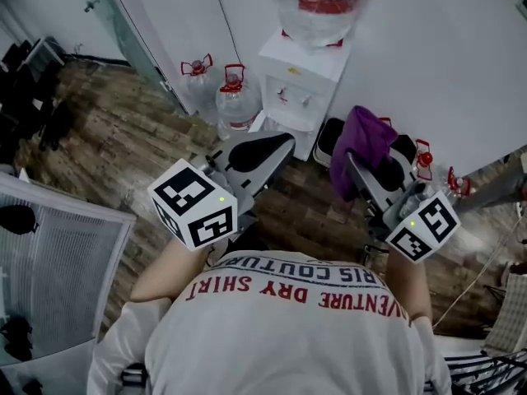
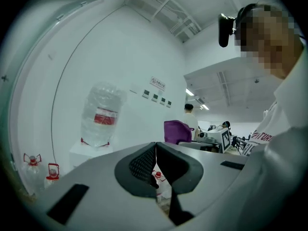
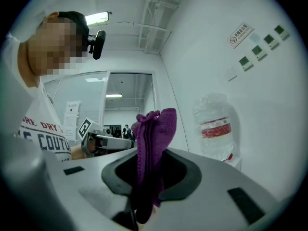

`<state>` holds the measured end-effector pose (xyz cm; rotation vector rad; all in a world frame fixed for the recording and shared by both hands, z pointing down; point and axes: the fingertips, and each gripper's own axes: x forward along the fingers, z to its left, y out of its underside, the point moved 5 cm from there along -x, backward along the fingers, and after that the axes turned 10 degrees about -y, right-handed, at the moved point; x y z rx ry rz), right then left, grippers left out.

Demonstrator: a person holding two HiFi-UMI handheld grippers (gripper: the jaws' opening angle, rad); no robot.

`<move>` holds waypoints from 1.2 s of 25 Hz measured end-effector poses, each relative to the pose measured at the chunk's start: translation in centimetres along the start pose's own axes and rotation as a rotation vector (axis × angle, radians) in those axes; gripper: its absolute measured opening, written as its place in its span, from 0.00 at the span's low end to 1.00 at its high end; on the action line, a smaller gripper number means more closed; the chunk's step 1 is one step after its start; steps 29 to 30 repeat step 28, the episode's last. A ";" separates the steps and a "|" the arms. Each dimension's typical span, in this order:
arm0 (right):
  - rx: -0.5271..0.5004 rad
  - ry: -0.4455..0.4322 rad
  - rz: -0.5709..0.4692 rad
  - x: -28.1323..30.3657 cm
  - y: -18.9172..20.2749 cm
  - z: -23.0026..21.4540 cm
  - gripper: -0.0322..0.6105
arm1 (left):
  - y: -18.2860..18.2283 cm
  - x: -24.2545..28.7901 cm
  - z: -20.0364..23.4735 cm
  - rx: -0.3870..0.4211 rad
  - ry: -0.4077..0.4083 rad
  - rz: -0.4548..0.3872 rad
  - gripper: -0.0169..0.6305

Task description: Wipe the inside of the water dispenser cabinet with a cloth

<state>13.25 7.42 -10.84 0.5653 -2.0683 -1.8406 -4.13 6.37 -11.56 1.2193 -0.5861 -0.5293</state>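
Note:
The white water dispenser (image 1: 301, 89) stands against the far wall with a clear bottle (image 1: 323, 5) on top; its cabinet is not visible from here. My right gripper (image 1: 356, 164) is shut on a purple cloth (image 1: 362, 145), which sticks up between the jaws in the right gripper view, cloth (image 3: 153, 143). My left gripper (image 1: 272, 145) is held at the same height to the left, jaws shut with nothing between them (image 2: 155, 160). Both grippers are raised in front of the person, well short of the dispenser. The dispenser bottle (image 2: 100, 114) shows in the left gripper view, and the bottle (image 3: 215, 125) in the right one.
Two water jugs with red caps (image 1: 235, 97) stand on the wood floor left of the dispenser. More bottles (image 1: 428, 164) sit to its right by a dark bin (image 1: 329, 138). A wire rack (image 1: 58, 262) is at the left. People stand in the far background.

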 end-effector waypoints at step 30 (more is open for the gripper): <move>-0.031 0.080 -0.024 -2.5 0.8 0.3 0.19 | 1.3 0.6 -1.8 0.030 0.007 -0.011 0.07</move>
